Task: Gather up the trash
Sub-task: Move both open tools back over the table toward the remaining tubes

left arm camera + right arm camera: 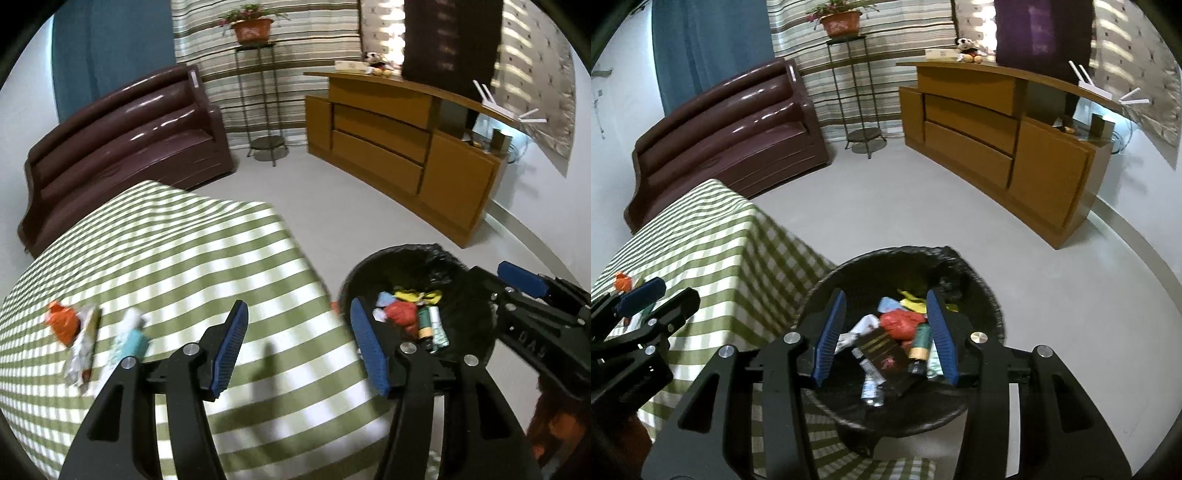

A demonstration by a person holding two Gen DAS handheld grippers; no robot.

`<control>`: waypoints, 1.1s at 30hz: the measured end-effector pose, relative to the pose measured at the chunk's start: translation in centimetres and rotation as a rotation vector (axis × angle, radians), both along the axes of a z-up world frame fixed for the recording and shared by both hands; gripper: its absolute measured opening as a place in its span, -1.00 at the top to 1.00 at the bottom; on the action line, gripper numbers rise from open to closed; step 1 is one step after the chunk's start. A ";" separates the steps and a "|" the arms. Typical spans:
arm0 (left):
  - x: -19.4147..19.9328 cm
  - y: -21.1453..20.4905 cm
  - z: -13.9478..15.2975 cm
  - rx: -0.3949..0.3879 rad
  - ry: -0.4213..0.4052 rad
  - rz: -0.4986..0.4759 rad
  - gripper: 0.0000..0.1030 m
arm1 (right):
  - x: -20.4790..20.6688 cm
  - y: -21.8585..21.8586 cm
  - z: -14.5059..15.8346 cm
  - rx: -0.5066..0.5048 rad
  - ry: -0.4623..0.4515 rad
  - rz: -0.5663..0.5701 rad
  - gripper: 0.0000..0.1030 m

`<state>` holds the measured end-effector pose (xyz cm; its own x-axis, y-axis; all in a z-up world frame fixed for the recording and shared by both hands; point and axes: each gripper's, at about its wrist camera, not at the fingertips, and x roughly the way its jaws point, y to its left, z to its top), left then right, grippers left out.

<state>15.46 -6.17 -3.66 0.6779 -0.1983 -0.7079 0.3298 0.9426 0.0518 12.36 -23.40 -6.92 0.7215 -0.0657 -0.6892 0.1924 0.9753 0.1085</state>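
A black-lined trash bin stands on the floor beside the table and holds several wrappers and tubes. It also shows in the left wrist view. My right gripper is open and empty, hovering over the bin's mouth. My left gripper is open and empty above the table's right edge. On the green checked tablecloth lie an orange wrapper, a silvery brown wrapper and a crumpled light blue wrapper, to the left of my left gripper.
A dark brown sofa stands behind the table. A wooden cabinet is at the right, and a plant stand at the back. Bare grey floor lies between them.
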 end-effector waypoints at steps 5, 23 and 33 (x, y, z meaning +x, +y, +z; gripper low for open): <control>-0.6 3.3 0.2 -0.001 -0.001 0.059 -0.13 | 0.1 3.2 0.3 -0.005 0.000 0.057 0.13; -1.7 15.0 0.3 -0.006 -0.019 0.271 -0.14 | 1.1 14.7 0.9 -0.005 0.006 0.253 0.12; -2.7 20.6 -0.5 -0.009 -0.002 0.360 -0.14 | 1.9 21.8 0.6 -0.010 0.026 0.357 0.12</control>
